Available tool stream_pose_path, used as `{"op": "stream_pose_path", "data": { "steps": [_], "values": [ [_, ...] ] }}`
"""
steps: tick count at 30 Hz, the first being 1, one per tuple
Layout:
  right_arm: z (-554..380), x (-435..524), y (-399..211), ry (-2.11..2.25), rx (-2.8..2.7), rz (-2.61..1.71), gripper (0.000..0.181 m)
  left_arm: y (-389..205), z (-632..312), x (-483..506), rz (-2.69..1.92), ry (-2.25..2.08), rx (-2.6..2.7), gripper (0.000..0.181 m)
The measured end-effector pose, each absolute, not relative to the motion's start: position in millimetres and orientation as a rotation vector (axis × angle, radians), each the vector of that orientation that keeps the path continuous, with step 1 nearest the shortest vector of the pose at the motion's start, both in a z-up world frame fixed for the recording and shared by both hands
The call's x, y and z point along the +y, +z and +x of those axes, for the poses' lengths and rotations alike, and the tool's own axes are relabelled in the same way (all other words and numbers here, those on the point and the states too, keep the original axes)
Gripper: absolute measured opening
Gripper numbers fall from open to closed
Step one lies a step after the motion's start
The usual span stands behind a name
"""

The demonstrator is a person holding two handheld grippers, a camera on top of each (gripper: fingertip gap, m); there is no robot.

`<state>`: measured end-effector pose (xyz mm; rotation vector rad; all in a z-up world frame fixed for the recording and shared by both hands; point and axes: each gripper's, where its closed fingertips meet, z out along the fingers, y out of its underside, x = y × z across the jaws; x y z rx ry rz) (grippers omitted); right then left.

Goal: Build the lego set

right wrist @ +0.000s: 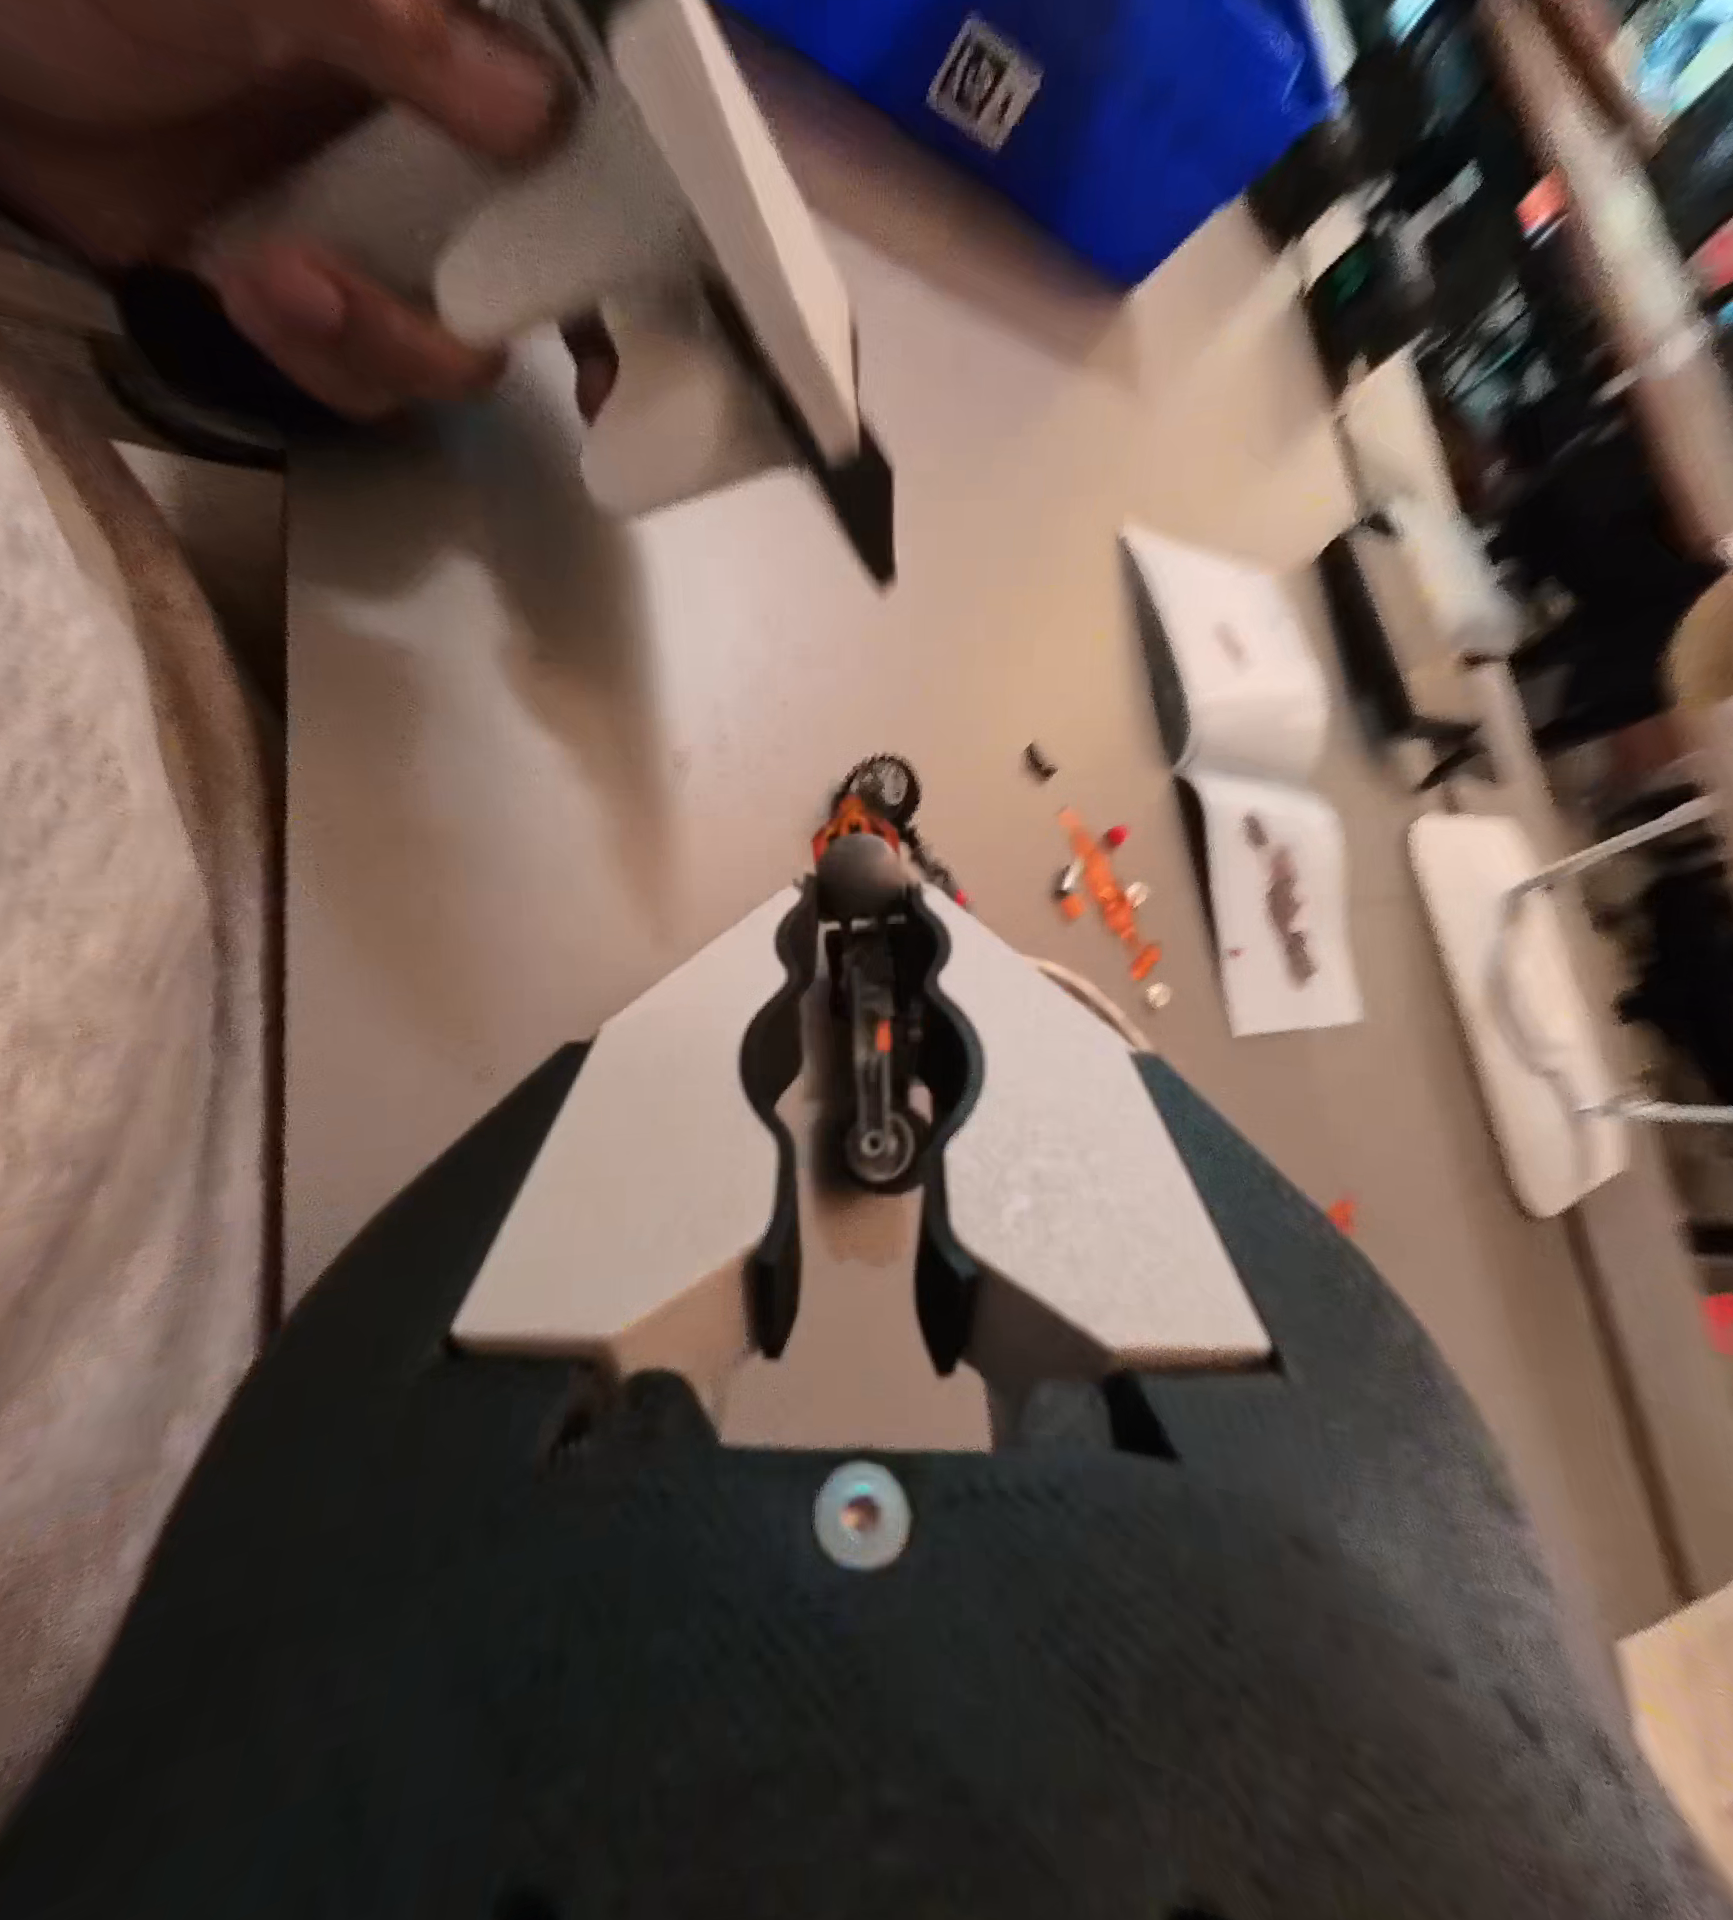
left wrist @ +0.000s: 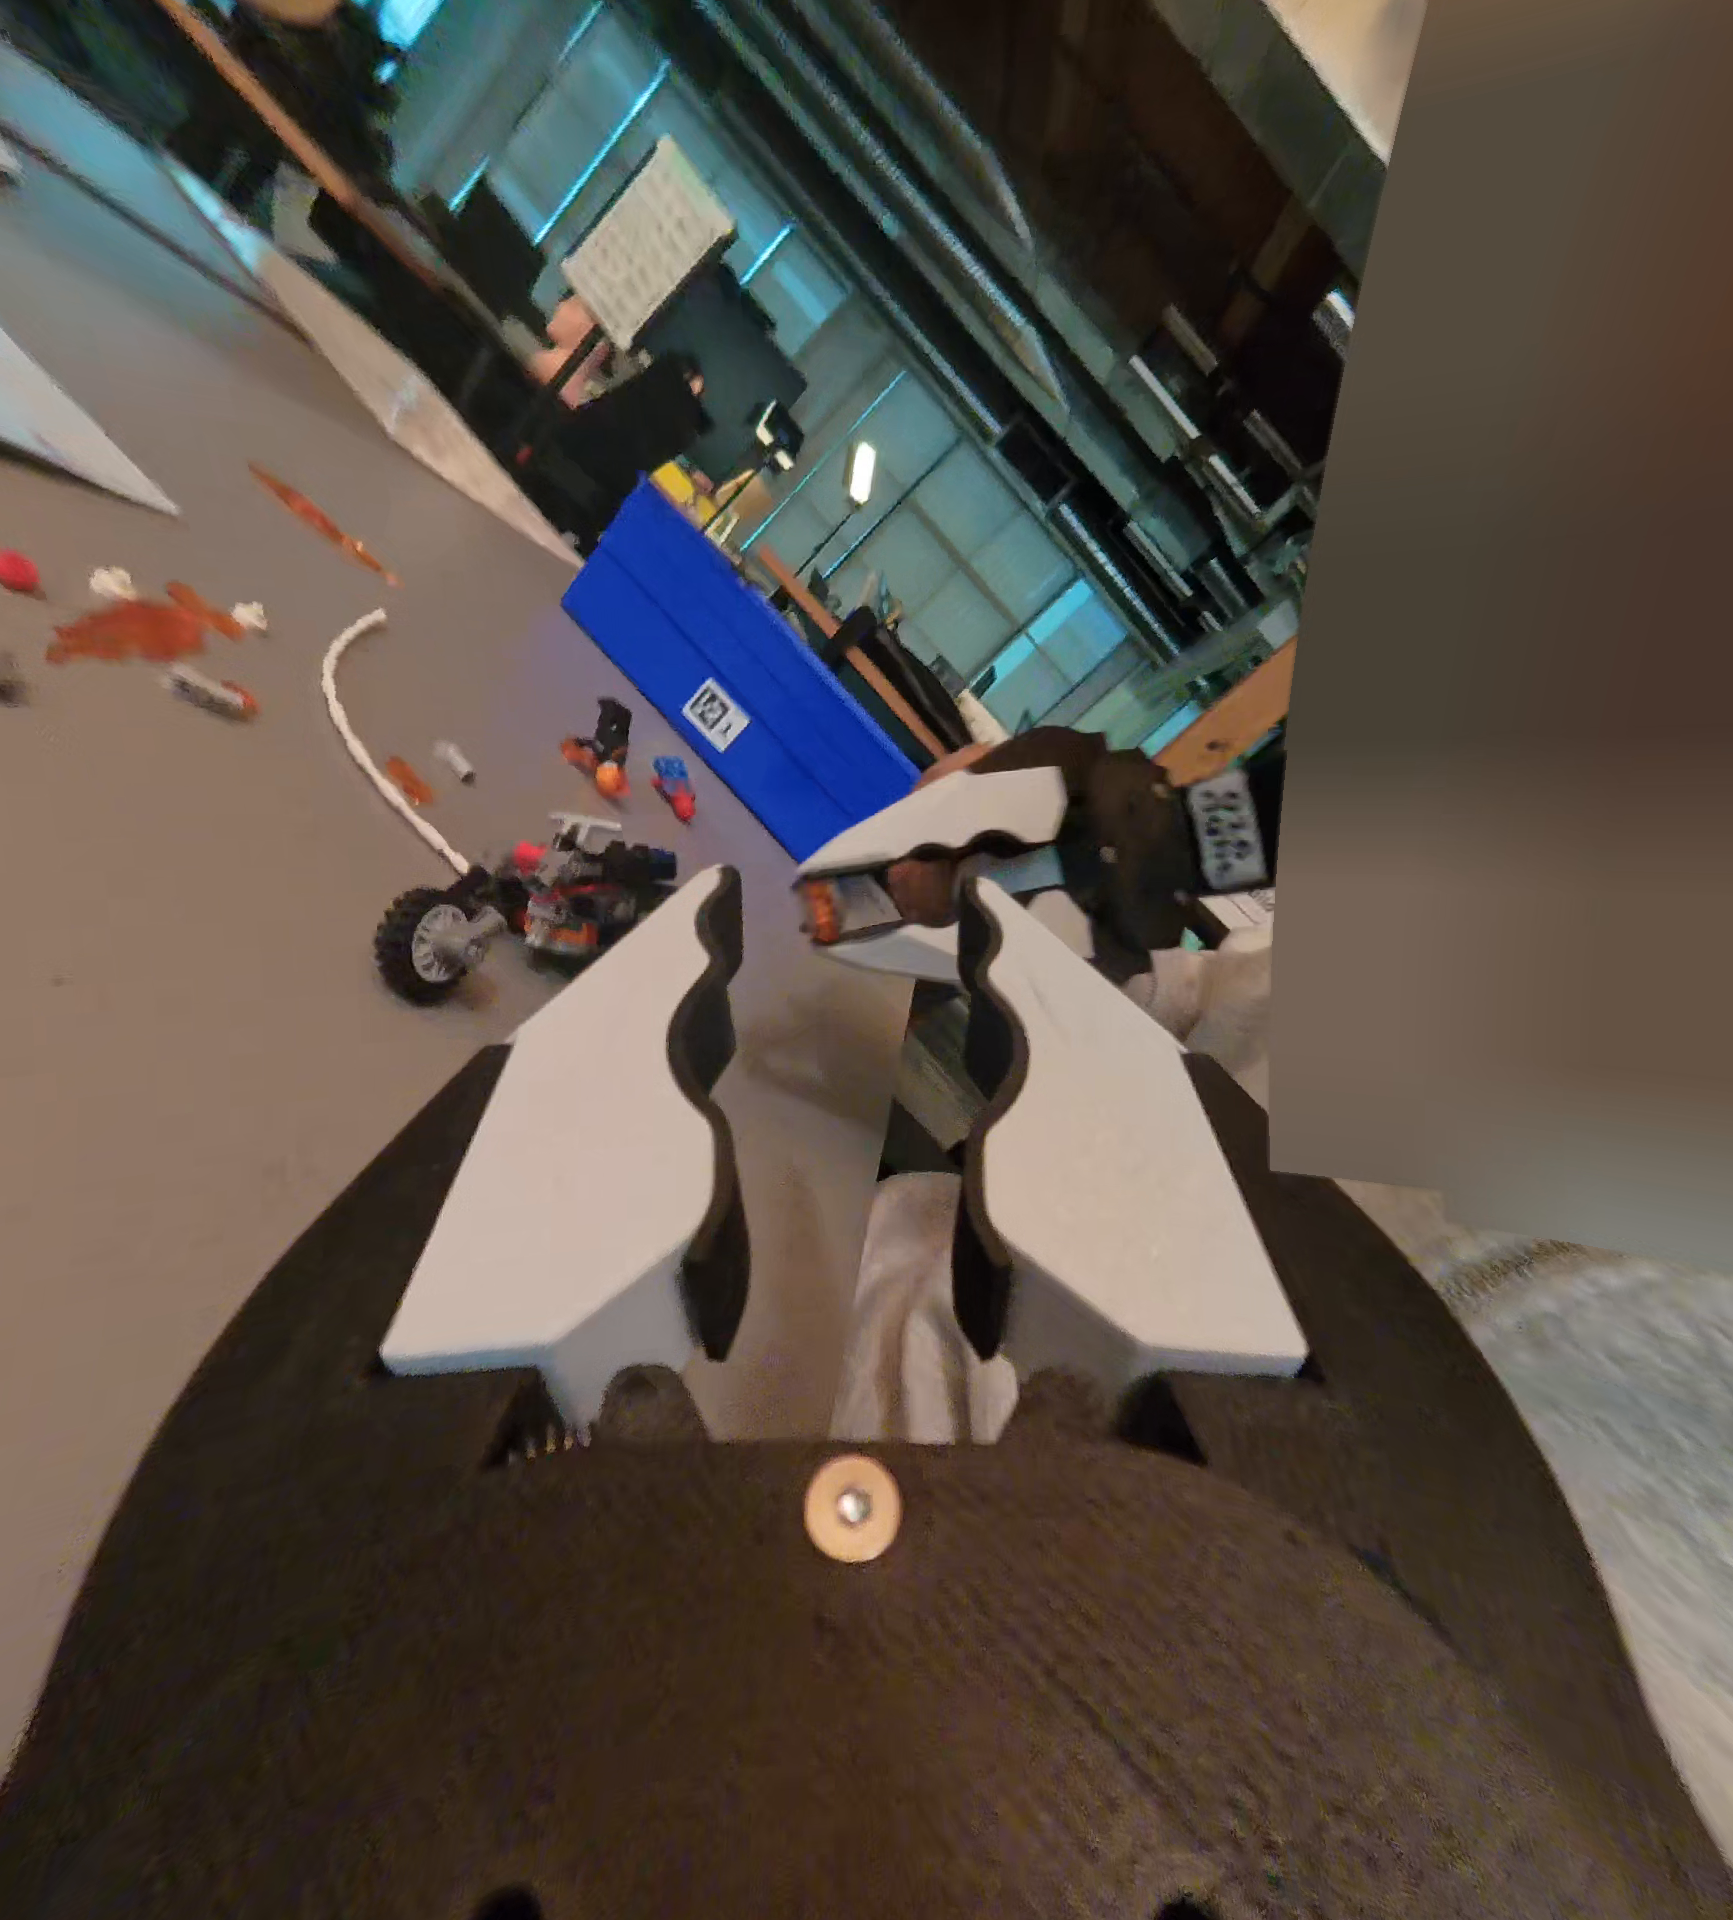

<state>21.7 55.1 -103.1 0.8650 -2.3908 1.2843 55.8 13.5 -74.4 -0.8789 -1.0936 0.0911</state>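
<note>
In the left wrist view, our left gripper [left wrist: 846, 914] hung open and empty above the table [left wrist: 166, 987], while the half-built motorcycle [left wrist: 519, 914] lay just beyond its fingertips among loose pieces [left wrist: 145, 629]; we judged we kept that hand free to steady the model. In the right wrist view, our right gripper [right wrist: 862, 935] was closed on a small black and orange sub-assembly [right wrist: 877, 1029], held over the motorcycle [right wrist: 867, 805], probably for lining it up, with the instruction booklet [right wrist: 1257, 790] open nearby.
</note>
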Motion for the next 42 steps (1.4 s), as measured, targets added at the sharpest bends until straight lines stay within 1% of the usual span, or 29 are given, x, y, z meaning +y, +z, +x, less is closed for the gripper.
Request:
{"op": "stream_pose_path", "data": {
  "steps": [1,10,12,16,19,24,30,33,35,37,42],
  "values": [
    [23.2,53.2,-98.7,1.3,-2.328,0.883,0.014,-78.9,50.4,17.5,-0.88,0.084,-1.132,0.034],
    [37.3,52.0,-81.5,1.288,-1.976,0.989,0.014,-79.7,38.8,65.4,-0.974,0.002,-1.127,0.033],
    [41.7,53.2,-78.7,1.291,-1.937,0.998,0.014,-76.8,38.8,69.7,-0.99,0.009,-1.118,0.027],
    [45.5,56.4,-74.9,1.292,-1.903,0.99,0.014,-73.1,41.2,76.0,-1.033,0.045,-1.096,0.009],
    [48.7,60.2,-72.0,1.329,-1.92,0.98,0.014,-70.3,44.6,79.2,-1.063,0.075,-1.066,0.008],
    [51.4,68.7,-61.1,1.549,-2.091,0.872,0.026,-67.8,50.4,80.2,-1.117,0.151,-1.0,0.008],
    [54.8,76.9,-55.2,1.906,-2.528,0.637,0.028,-67.8,56.8,85.7,-1.238,0.311,-0.911,0.008],
    [59.9,79.9,-60.7,2.004,-2.743,0.559,0.031,-64.5,60.4,91.5,-1.273,0.356,-0.859,0.008],
    [65.5,82.6,-66.1,2.033,-2.869,0.545,0.03,-61.7,62.9,94.2,-1.281,0.377,-0.823,0.008],
    [70.8,85.3,-67.9,2.073,-2.951,0.541,0.026,-60.6,65.8,98.5,-1.294,0.375,-0.785,0.008],
    [75.1,90.7,-65.3,2.162,-3.024,0.534,0.02,-62.5,68.0,103.5,-1.304,0.355,-0.749,0.008]
  ]
}}
